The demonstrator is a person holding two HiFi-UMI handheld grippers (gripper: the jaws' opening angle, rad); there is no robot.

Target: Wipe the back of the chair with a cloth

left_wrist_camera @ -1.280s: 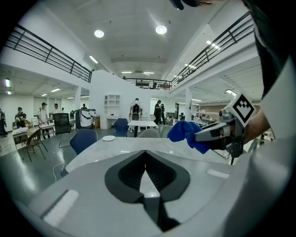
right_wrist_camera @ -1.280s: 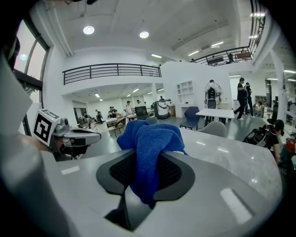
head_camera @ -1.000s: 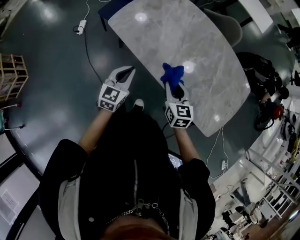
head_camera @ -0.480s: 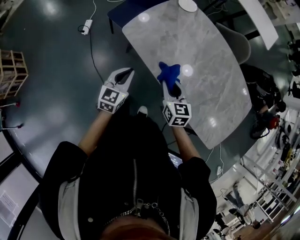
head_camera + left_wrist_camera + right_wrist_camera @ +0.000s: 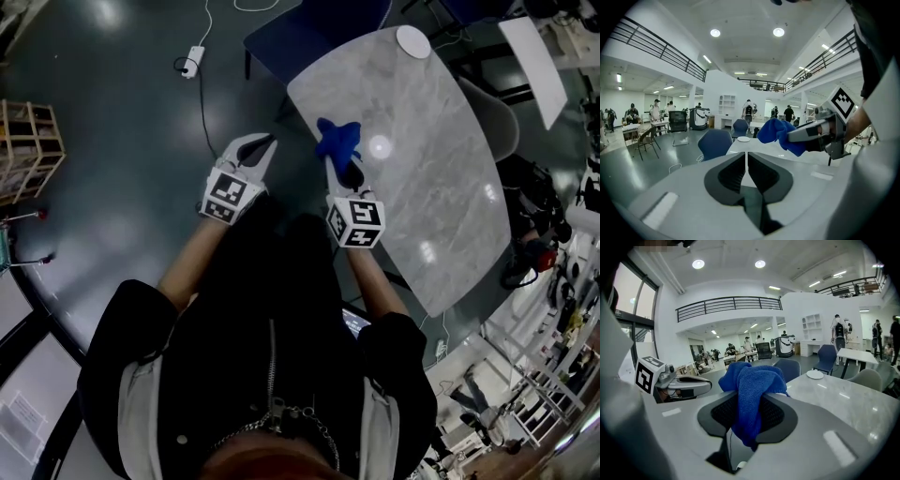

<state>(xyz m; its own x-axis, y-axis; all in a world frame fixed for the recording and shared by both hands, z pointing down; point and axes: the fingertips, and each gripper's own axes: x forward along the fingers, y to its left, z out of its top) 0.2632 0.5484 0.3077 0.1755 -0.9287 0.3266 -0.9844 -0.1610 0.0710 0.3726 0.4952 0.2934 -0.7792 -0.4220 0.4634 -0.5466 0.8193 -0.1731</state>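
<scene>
My right gripper (image 5: 344,169) is shut on a blue cloth (image 5: 337,141), which bunches up out of the jaws (image 5: 750,378) over the near left edge of the marble table (image 5: 412,159). My left gripper (image 5: 260,143) is held beside it over the floor, jaws together with nothing in them (image 5: 746,154). From the left gripper view the cloth (image 5: 776,132) and the right gripper show at the right. A dark blue chair (image 5: 314,33) stands at the table's far end, its back facing me (image 5: 715,143), partly hidden behind the cloth (image 5: 790,366).
A white plate (image 5: 412,41) lies at the table's far end. A grey chair (image 5: 497,108) stands on the table's right side. A power strip with a cable (image 5: 192,61) lies on the floor; a wooden rack (image 5: 28,150) stands far left. People stand in the background.
In the head view the table and blue chair have slid right and come more into view. Both grippers keep the same pose, and the cloth stays gripped.
</scene>
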